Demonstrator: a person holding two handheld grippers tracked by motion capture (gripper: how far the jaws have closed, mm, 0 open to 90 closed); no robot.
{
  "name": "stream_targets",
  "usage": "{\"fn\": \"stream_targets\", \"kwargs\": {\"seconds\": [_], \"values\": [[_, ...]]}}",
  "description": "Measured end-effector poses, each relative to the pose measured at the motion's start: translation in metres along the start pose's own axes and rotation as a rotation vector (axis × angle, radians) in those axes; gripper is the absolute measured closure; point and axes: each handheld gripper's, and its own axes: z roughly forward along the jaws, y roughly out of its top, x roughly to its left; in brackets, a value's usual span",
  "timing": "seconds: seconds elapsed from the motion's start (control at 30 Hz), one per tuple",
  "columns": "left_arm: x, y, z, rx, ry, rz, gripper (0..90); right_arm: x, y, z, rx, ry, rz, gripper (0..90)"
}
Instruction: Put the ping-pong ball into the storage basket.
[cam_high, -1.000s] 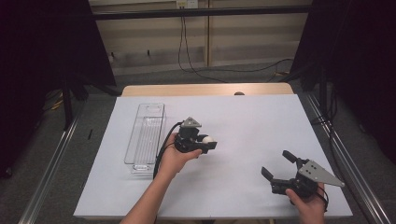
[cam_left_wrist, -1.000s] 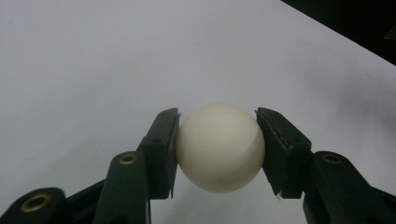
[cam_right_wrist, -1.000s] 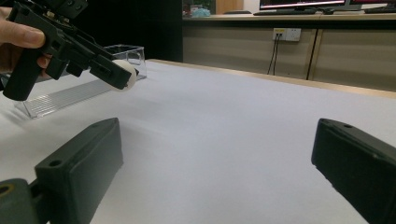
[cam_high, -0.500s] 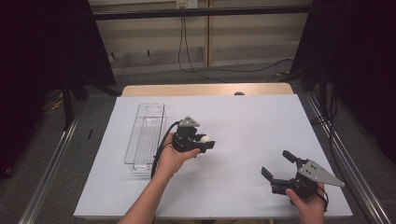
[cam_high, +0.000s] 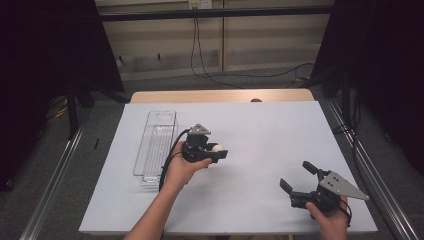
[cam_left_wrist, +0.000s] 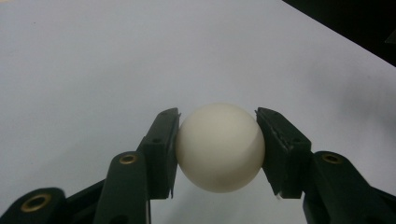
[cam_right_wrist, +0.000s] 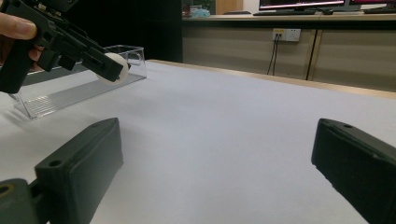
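White paper covers the table (cam_high: 260, 130), and above its middle the left gripper (cam_high: 216, 152) has its two black jaws pressed against either side of a cream-white ball (cam_left_wrist: 219, 147) (lifted off the surface, just right of the clear plastic tray (cam_high: 156, 145)). Near the table's front right corner, the right gripper (cam_high: 299, 177) hangs with its jaws spread wide around nothing.

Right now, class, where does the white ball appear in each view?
High view: white ball left of centre, in the left gripper.
Left gripper view: ball bottom centre, clamped between jaws.
Right gripper view: ball upper left.
Shared landmark: clear tray.
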Motion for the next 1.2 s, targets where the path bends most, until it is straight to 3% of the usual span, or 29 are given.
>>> {"fn": "stream_targets", "kwargs": {"seconds": [0.27,0.3,1.2], "values": [[0.003,0.002,-0.005,-0.001,0.003,-0.006,51.1,0.000,0.000,0.000,0.002,0.003,-0.001,1.6],[0.003,0.001,-0.005,-0.018,0.002,-0.012,51.1,0.000,0.000,0.000,0.000,0.002,0.001,1.6],[0.008,0.006,-0.022,-0.013,0.027,-0.021,51.1,0.001,0.000,0.000,-0.004,0.005,0.001,1.6]]}}
